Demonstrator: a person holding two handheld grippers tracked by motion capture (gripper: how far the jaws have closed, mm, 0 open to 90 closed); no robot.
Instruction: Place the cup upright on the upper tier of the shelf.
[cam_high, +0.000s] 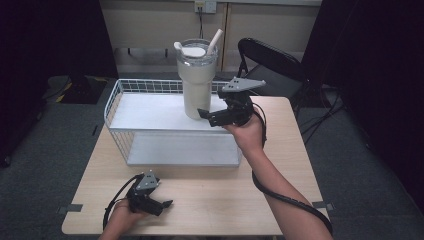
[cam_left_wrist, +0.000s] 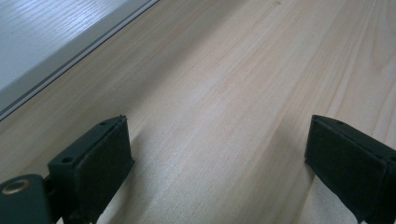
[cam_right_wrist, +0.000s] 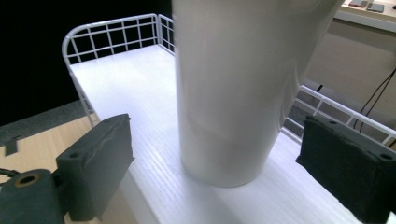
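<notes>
Two grippers are working at a light wooden table (cam_high: 210, 200), and just one of them is attending to anything. The right gripper (cam_high: 212, 116) is hovering at the top shelf (cam_high: 145, 112) of a white wire rack (cam_high: 114, 100), its jaws spread wide and empty, lined up on either side of a tall white tumbler (cam_high: 196, 82). In the right gripper view the tumbler (cam_right_wrist: 233, 93) is standing upright between the two black pads (cam_right_wrist: 100, 158), with clear space showing on both sides, so nothing is gripped yet.

That tumbler is sitting near the right end of the top shelf, close to its front edge. It is carrying a clear lid (cam_high: 192, 50) and a pale straw (cam_high: 215, 40) leaning out to the right.

Judging from its look, the tumbler is probably a rigid insulated cup with a smooth, slightly glossy wall, so it is likely stiff but slippery, and possibly heavy if it is holding liquid; whether it is full cannot be told. Its body is narrowing toward the base, with a faint step where the taper begins. A hold on that lower, narrower section, square across the middle and level, looks safest; a grip up high would be fighting a wider girth, and the lid and straw are no place to squeeze. Being tall, it would be tipping easily if nudged off-centre.

Meanwhile the left gripper (cam_high: 162, 205) is resting low near the table's front left corner, jaws wide apart and holding nothing, with bare wood between them in the left gripper view.
</notes>
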